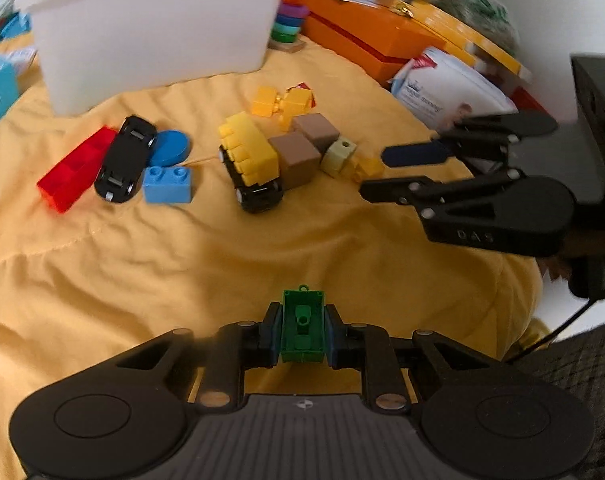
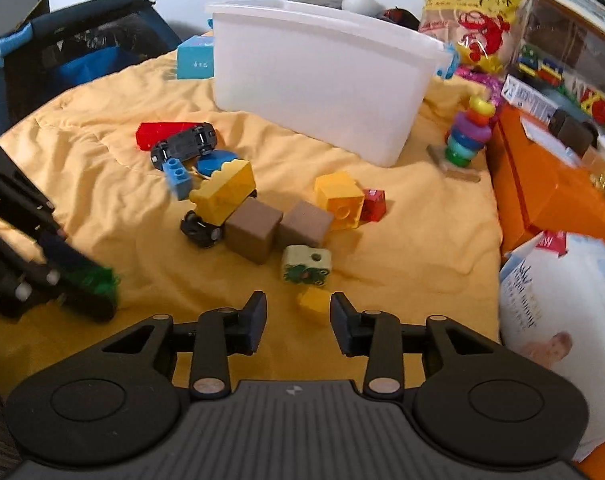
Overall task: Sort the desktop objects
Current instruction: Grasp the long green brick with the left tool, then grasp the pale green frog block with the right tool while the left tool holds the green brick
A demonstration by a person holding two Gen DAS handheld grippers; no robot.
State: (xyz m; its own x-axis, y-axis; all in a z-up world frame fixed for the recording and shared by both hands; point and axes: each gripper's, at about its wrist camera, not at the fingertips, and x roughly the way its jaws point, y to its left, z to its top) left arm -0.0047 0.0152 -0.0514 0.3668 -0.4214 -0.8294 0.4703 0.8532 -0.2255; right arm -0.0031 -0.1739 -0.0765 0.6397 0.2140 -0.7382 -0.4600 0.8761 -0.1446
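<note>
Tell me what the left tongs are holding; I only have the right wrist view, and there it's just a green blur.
Observer: The left tongs are shut on a green brick, one finger on each side.
Reviewer: Which way does it face?
Observer: Its hollow underside faces the left wrist camera.
Reviewer: Are the right tongs around the small yellow brick?
Observer: From the left side, the right tongs are open, and the small yellow brick appears to sit right at their tips, not gripped.

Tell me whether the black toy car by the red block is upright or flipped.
Flipped. The black toy car lies belly-up beside the red block; its underside and wheels face upward in both views.
</note>
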